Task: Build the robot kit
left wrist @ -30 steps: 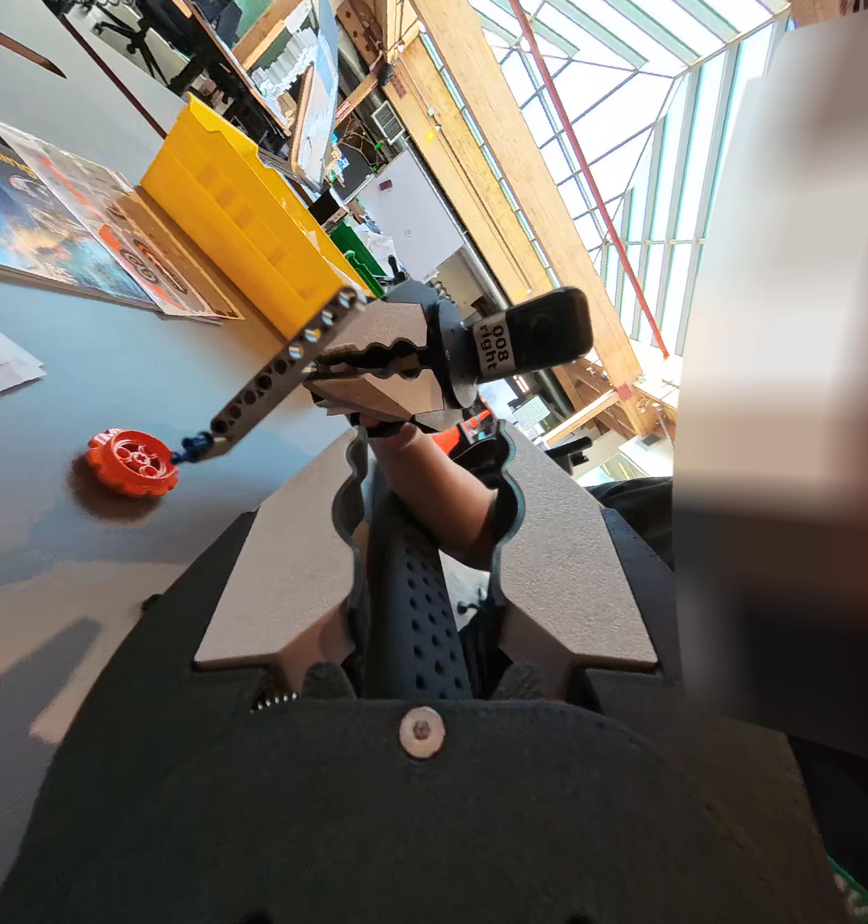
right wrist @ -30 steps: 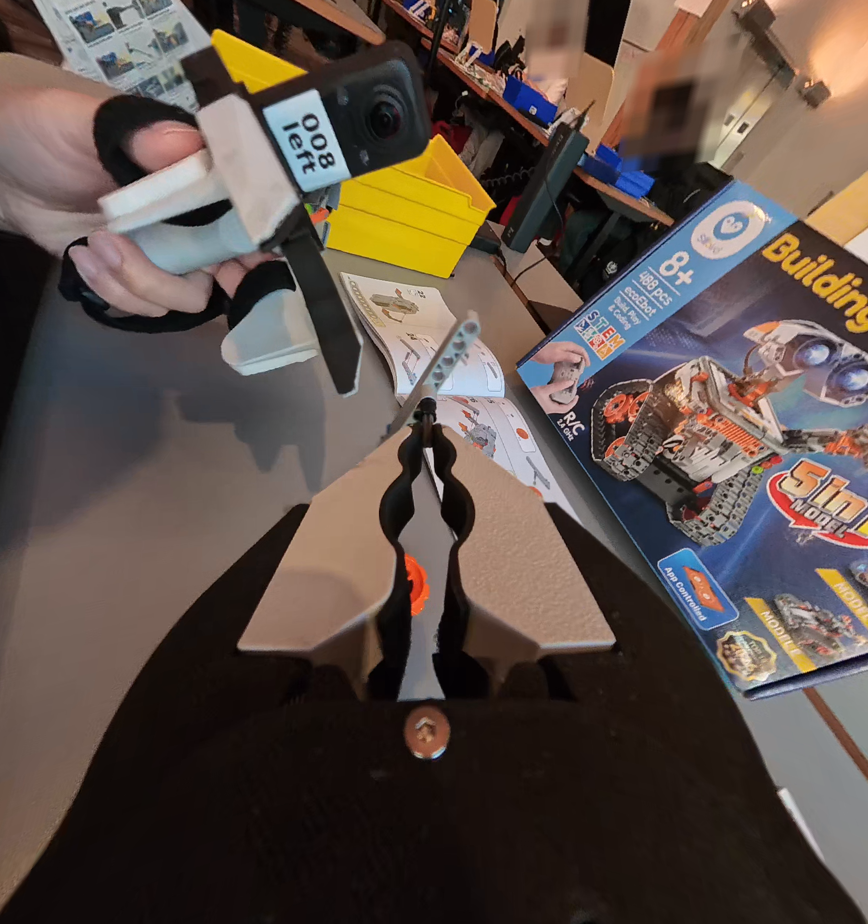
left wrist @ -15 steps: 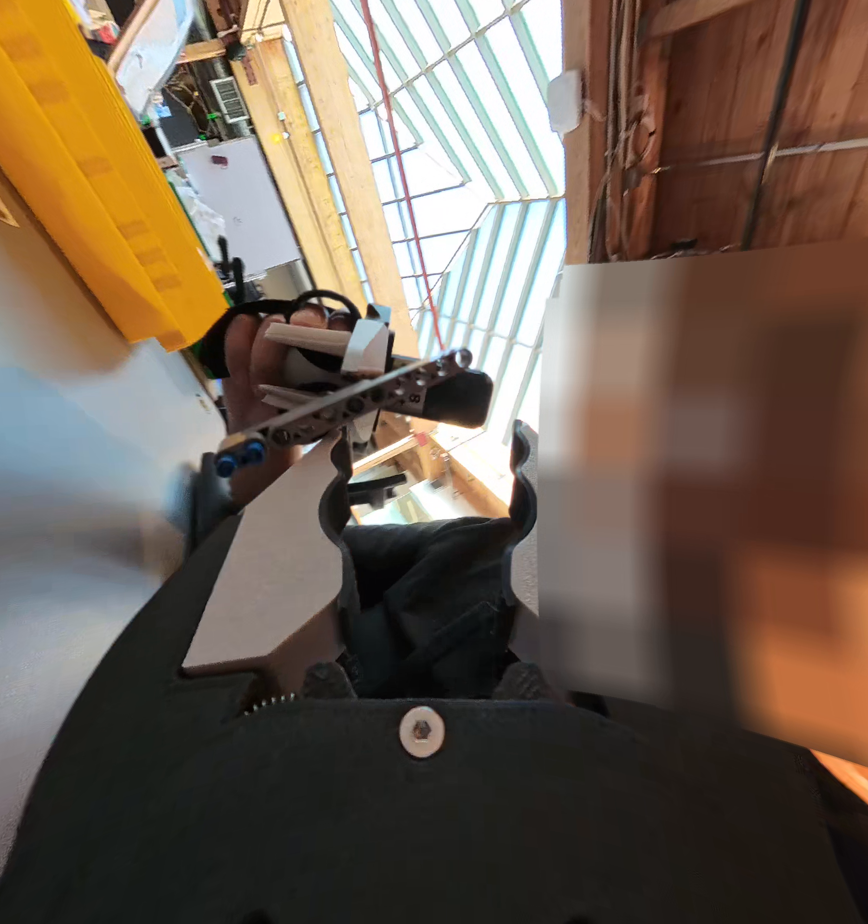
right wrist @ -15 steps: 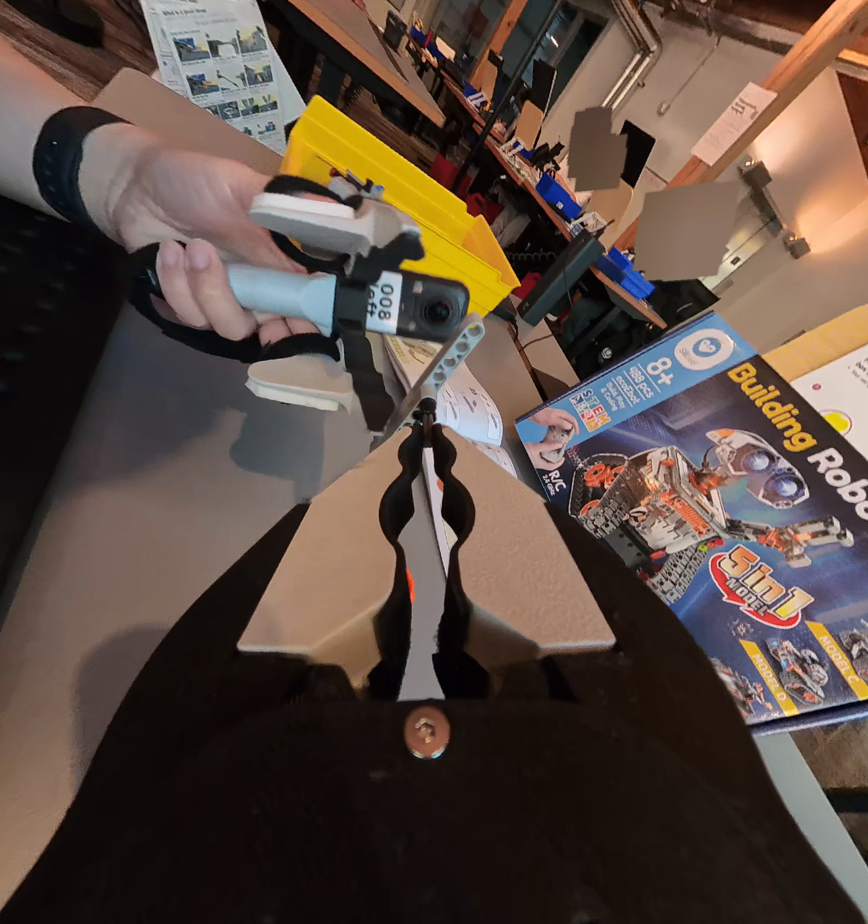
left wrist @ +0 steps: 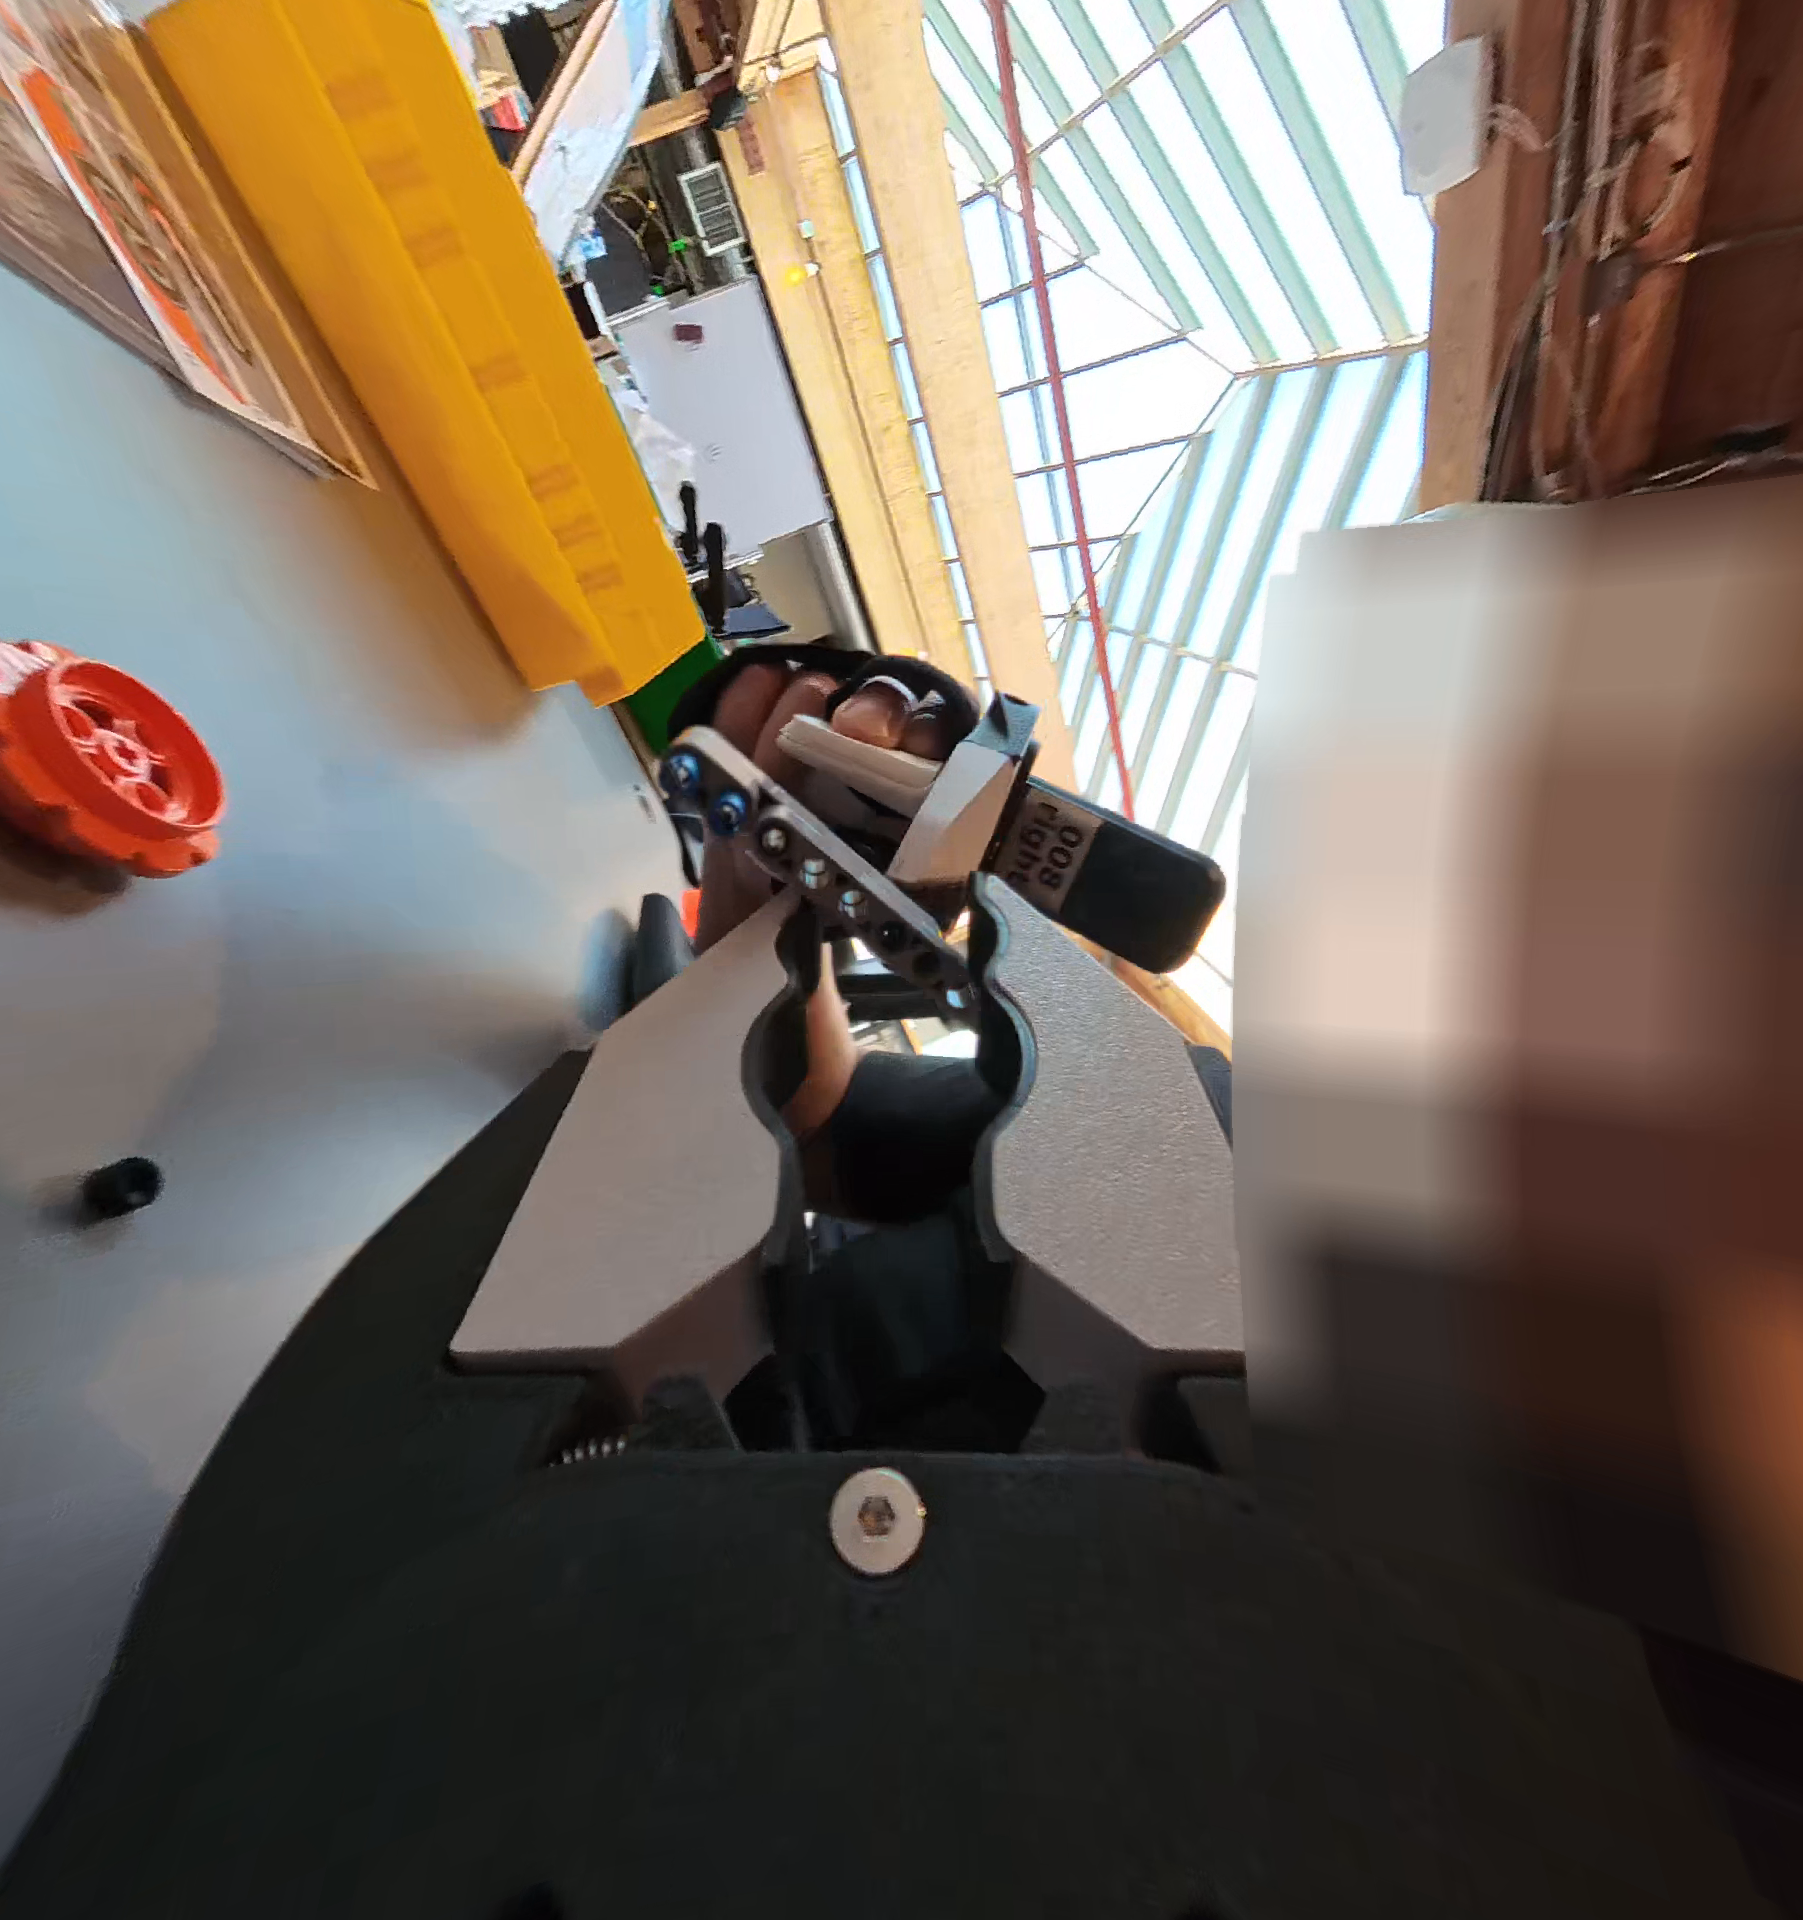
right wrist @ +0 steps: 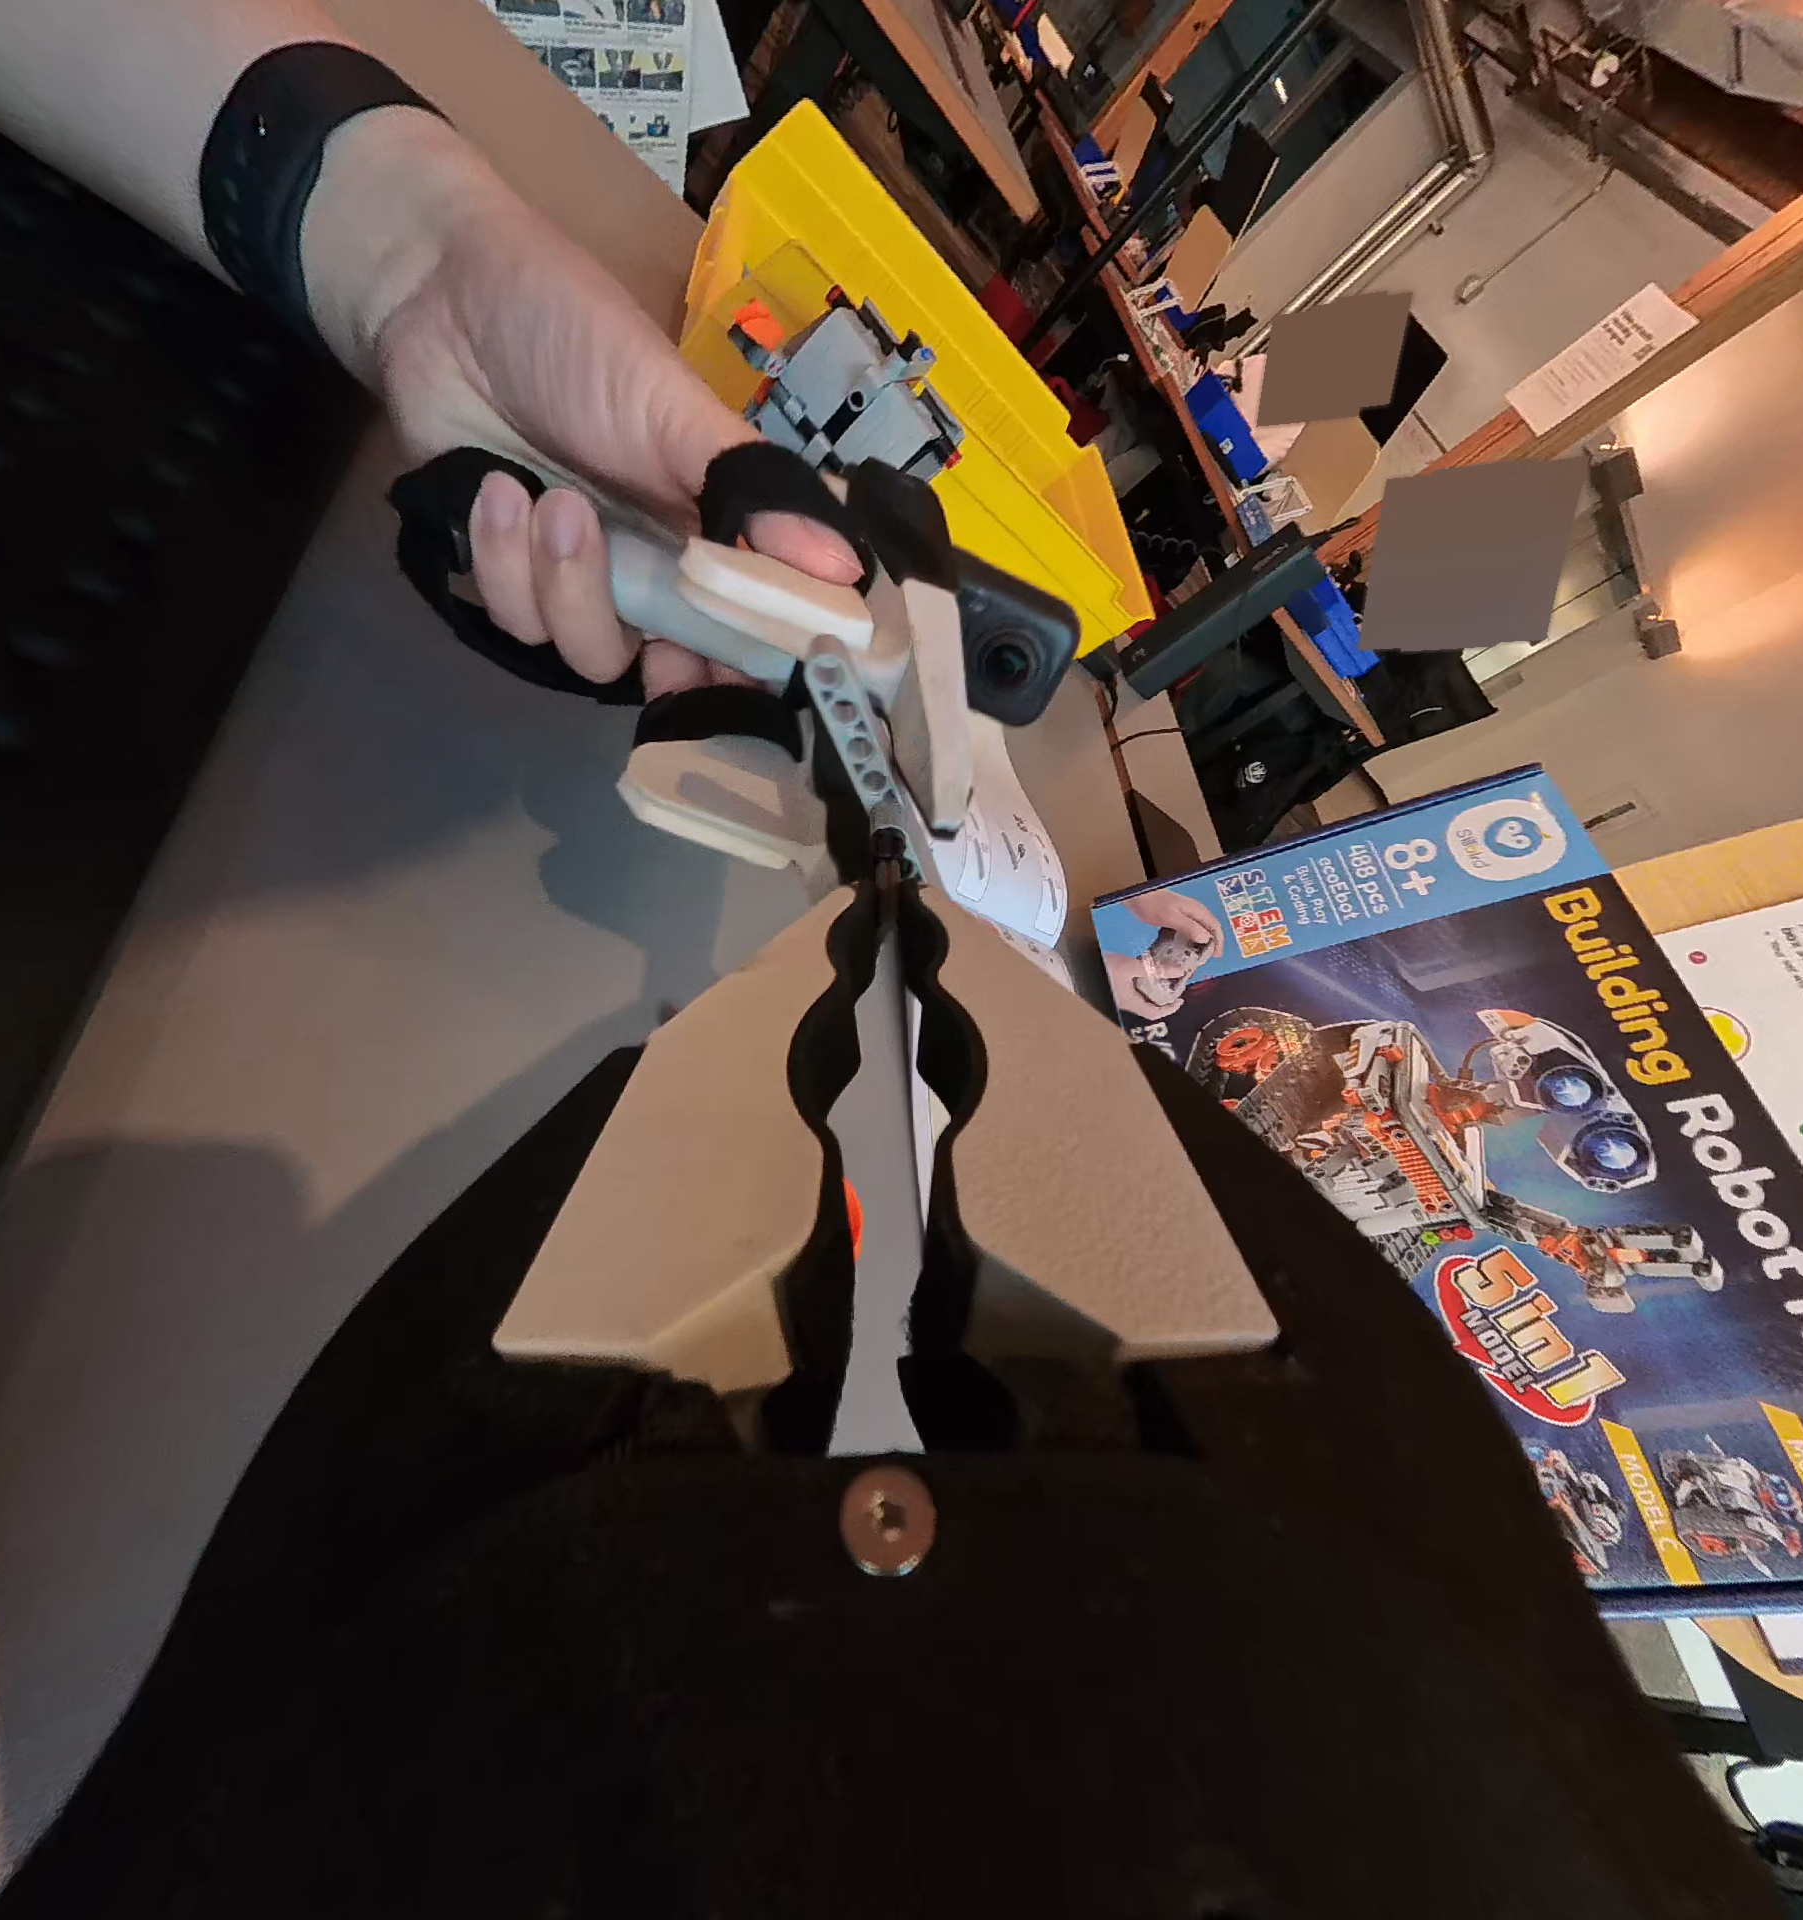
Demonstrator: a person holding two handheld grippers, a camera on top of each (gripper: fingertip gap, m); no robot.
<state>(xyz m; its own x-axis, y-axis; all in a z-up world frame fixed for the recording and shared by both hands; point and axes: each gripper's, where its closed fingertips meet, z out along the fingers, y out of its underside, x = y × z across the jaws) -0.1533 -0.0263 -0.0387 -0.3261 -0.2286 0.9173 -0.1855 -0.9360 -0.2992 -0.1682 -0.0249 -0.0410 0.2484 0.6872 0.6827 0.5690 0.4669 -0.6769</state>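
My right gripper [right wrist: 884,891] is shut on a thin pin at one end of a grey beam with holes [right wrist: 850,727]. It holds the beam in the air, pointing at my left gripper. In the left wrist view the beam [left wrist: 855,904] lies across the gap between my left gripper's [left wrist: 881,940] fingertips, with blue pins [left wrist: 705,792] at its far end. The left jaws stand apart, and the beam's near end is close to the right finger [left wrist: 1084,1122]. An orange toothed wheel [left wrist: 86,758] lies on the grey table [left wrist: 284,987].
A yellow bin [right wrist: 980,416] holding a grey built assembly [right wrist: 855,390] stands at the back of the table. A blue building-kit box [right wrist: 1448,1143] lies at the right, with an instruction booklet [right wrist: 1006,868] beside it. A small black piece [left wrist: 123,1184] lies near the wheel.
The right gripper lifted the beam away from the orange wheel. Both grippers turned toward each other, and the beam now sits between the left fingertips. The left jaws have narrowed.
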